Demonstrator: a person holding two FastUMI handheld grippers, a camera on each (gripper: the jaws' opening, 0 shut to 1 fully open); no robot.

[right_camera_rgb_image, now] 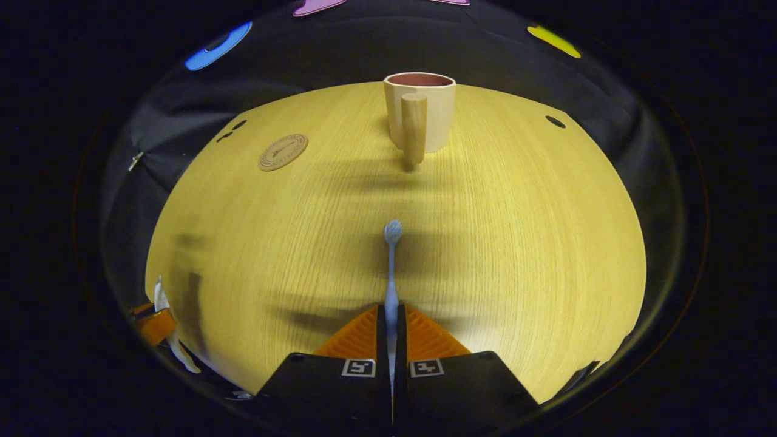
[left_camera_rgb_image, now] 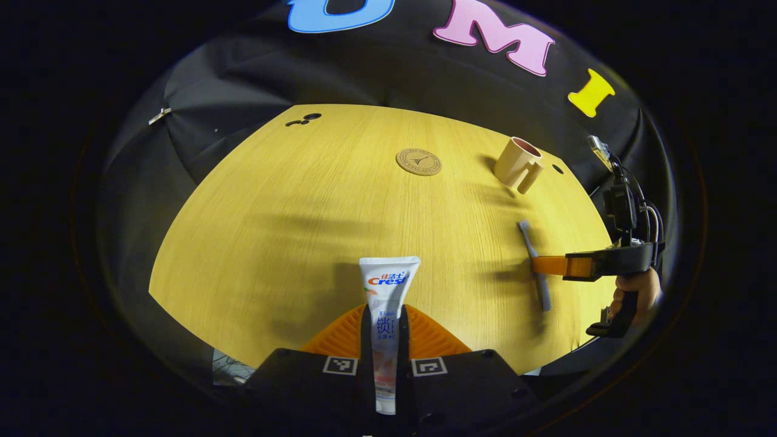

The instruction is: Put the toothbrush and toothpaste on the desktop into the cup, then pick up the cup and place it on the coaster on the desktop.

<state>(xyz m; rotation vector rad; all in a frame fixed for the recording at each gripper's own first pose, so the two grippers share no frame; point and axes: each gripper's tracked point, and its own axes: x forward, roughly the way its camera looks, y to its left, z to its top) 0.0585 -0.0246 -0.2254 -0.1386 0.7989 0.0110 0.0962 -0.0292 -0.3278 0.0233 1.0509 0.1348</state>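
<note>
Near the table's (left_camera_rgb_image: 273, 212) front edge, the left gripper (left_camera_rgb_image: 385, 331) clamps the toothpaste (left_camera_rgb_image: 387, 297); the right gripper (right_camera_rgb_image: 391, 331) clamps the toothbrush (right_camera_rgb_image: 391, 267). Behind the toothbrush stands the cup (right_camera_rgb_image: 425, 109), with the coaster (right_camera_rgb_image: 283, 152) to its left.

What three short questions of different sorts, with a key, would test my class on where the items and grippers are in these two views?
1. True or false: the cup already stands on the coaster.
2. Which item does the left gripper hold: A toothbrush, B toothpaste, C cup?
3. Fill in: the right gripper is shut on the ____.

Key
1. False: the cup stands on the bare desktop, apart from the coaster.
2. B: the toothpaste sits between its jaws.
3. The toothbrush, head pointing towards the cup.
</note>
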